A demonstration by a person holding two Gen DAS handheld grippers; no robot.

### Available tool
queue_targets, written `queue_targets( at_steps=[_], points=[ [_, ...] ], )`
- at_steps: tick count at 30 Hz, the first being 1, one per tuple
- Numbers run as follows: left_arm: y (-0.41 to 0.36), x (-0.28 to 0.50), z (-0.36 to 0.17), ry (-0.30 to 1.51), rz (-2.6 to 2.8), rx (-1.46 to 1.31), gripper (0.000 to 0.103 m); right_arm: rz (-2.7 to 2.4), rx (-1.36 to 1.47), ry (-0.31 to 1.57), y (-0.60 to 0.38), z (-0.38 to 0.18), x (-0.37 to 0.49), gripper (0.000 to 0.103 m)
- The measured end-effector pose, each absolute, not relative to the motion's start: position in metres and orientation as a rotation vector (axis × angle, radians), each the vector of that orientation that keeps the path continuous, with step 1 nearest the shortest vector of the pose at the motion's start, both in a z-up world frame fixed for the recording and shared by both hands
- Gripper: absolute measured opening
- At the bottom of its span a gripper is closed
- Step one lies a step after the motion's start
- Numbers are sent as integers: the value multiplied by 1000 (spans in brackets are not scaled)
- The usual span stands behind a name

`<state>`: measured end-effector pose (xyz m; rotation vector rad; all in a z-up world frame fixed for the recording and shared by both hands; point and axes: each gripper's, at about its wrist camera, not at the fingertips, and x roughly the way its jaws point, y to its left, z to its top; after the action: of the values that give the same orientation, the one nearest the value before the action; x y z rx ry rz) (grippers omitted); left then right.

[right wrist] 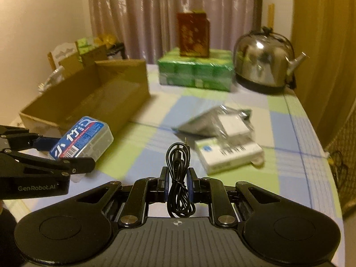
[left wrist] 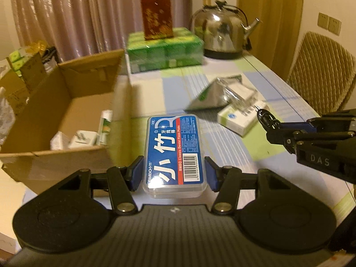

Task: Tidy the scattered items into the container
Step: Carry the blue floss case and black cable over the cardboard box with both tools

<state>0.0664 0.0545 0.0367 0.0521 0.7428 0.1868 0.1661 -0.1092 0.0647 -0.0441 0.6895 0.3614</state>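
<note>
The left gripper (left wrist: 174, 173) clamped a floss box (left wrist: 174, 153); the right gripper (right wrist: 177, 183) pinched a coiled cable (right wrist: 179, 178). At ten o'clock, the cardboard box (left wrist: 66, 102) held small packets (left wrist: 82, 139) (blurred).

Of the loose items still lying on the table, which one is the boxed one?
The white carton with the blue logo, nearest the right gripper. It is a plain rectangular box; the clear crinkly packet resting partly on it is soft packaging.

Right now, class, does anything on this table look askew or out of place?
Yes: a clear crinkled packet lies tilted across a white box, both loose on the tablecloth outside the cardboard box.
</note>
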Motion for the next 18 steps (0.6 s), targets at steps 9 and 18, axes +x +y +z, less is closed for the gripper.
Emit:
queue_targets(
  at_steps=[9, 18],
  points=[
    [106, 45, 77, 663, 297, 53, 51, 486, -37, 606, -47, 109, 186, 13],
    [171, 39, 102, 625, 388, 39, 51, 589, -37, 581, 23, 127, 218, 13]
  ],
)
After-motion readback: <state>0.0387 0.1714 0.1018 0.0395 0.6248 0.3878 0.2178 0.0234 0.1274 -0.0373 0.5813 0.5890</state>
